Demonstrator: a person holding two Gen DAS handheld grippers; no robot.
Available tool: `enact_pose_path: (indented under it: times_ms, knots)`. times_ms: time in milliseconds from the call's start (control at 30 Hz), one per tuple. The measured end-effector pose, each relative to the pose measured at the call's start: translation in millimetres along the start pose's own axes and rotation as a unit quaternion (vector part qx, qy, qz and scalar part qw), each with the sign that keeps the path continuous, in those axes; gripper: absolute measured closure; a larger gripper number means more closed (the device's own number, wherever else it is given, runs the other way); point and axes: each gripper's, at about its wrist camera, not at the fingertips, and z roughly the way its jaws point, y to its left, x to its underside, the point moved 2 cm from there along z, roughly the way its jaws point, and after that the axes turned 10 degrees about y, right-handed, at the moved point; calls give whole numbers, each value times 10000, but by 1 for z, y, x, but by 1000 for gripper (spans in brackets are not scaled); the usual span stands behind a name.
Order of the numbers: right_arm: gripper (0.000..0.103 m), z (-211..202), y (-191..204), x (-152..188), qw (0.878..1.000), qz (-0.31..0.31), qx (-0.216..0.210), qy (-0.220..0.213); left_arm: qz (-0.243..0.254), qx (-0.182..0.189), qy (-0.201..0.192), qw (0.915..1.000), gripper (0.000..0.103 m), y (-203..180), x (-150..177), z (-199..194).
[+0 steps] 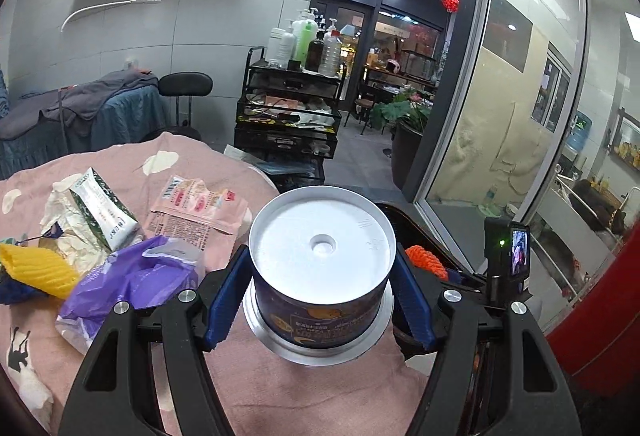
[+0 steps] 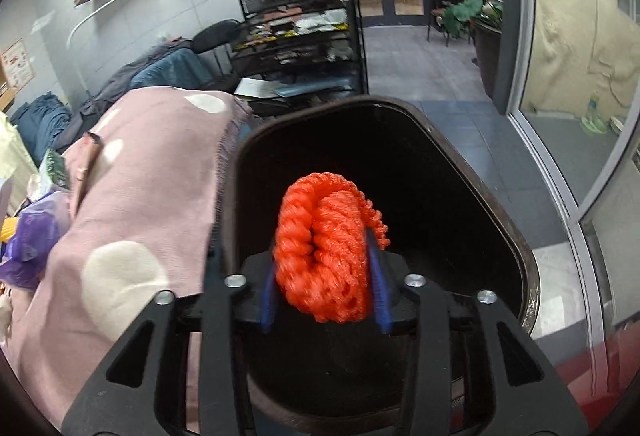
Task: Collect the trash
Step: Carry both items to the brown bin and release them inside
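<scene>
My left gripper (image 1: 320,276) is shut on a round can (image 1: 322,256) with a white lid and dark label, held above the pink bedcover (image 1: 280,388). My right gripper (image 2: 324,276) is shut on an orange foam net (image 2: 326,248), held over the open black trash bin (image 2: 516,236). The orange net also shows in the left wrist view (image 1: 426,260), just right of the can. More trash lies on the bedcover at left: a purple plastic bag (image 1: 132,280), a pink wrapper (image 1: 196,205), a green-white pack (image 1: 102,213), a yellow foam net (image 1: 36,268).
A black trolley (image 1: 288,115) with bottles stands beyond the bed. A glass door (image 1: 500,95) is at right, a red object (image 1: 600,308) at lower right. A stool (image 1: 186,85) and a covered bed (image 1: 60,119) stand at back left.
</scene>
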Motion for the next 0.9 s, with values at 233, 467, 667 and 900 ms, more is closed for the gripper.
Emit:
enact_pose_path:
  times_ms: [233,467,667,900]
  knots:
    - [28,0,-11,6,9995,282,6,-125,138,114,197,9996,35,-15,-5,19]
    - [23,-31,-23,9,9976,452,140,-507,316,308,395,9982,35,-34,-13,39]
    - [19,-56,-33,14,9941,691,257,-792,435,438,599,9963,35,-51,-24,61]
    - [18,-71,-48,18,9902,935,419,-948,653,484,927,9924,35,-71,-32,95]
